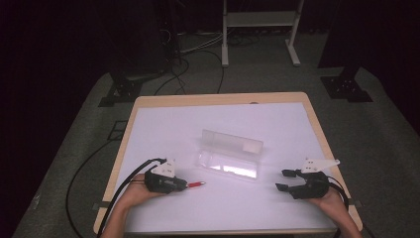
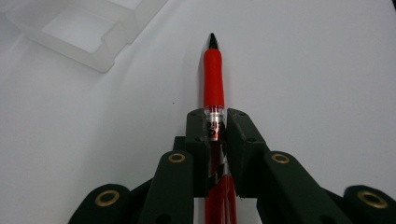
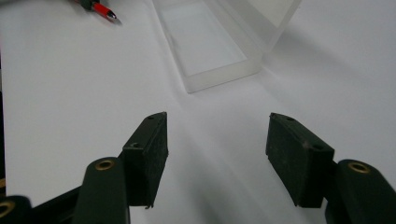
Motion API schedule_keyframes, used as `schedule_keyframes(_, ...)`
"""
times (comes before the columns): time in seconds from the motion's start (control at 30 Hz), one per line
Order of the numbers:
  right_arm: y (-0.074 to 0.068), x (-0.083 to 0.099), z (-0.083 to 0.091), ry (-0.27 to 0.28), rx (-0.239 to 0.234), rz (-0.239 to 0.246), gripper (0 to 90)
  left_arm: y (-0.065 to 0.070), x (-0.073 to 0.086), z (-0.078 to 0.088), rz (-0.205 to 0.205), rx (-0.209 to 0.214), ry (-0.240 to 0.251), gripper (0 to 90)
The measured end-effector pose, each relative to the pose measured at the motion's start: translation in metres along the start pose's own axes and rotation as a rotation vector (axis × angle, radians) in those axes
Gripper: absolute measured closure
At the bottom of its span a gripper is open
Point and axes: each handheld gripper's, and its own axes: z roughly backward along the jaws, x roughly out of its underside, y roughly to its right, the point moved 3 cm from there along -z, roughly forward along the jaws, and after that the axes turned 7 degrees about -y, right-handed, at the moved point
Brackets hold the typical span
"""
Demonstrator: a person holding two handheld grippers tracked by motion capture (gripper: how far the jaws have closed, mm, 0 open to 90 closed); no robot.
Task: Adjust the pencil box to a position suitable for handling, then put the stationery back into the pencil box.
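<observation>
Red pen (image 1: 196, 184) juts toward three o'clock from the left gripper (image 1: 184, 184), clear case (image 1: 230, 154) at centre. Left gripper view — jaws clamp the pen (image 2: 213, 88). Right gripper view — right gripper (image 3: 217, 149) gapes wide, case (image 3: 219, 37) at twelve o'clock.

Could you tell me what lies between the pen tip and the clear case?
Nothing: in the high view, bare white table separates the pen from the case.

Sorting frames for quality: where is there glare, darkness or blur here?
High view: table brightly lit, room around it nearly black, a glare patch on the clear case. Left gripper view: pen sharp, jaw bases at the bottom soft. Right gripper view: left hand-held gripper at the top edge is soft, the case casts a gentle shadow.
</observation>
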Motion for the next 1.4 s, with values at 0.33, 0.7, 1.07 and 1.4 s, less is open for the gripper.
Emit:
schedule_keyframes(0.33,0.005,0.001,-0.001,-0.003,0.001,-0.022,36.1,0.0,-0.014,0.015,-0.026,-0.002,0.024,79.1)
schedule_keyframes(0.7,0.004,0.002,0.0,0.002,0.004,-0.026,35.4,-0.001,-0.032,0.02,-0.049,0.006,0.023,79.0)
schedule_keyframes(1.07,0.004,0.004,0.002,0.004,0.012,-0.022,34.9,-0.004,-0.048,0.026,-0.078,0.001,0.024,79.0)
schedule_keyframes(1.4,0.005,0.004,0.003,0.011,0.018,-0.03,34.9,-0.011,-0.067,0.029,-0.113,-0.001,0.024,79.0)
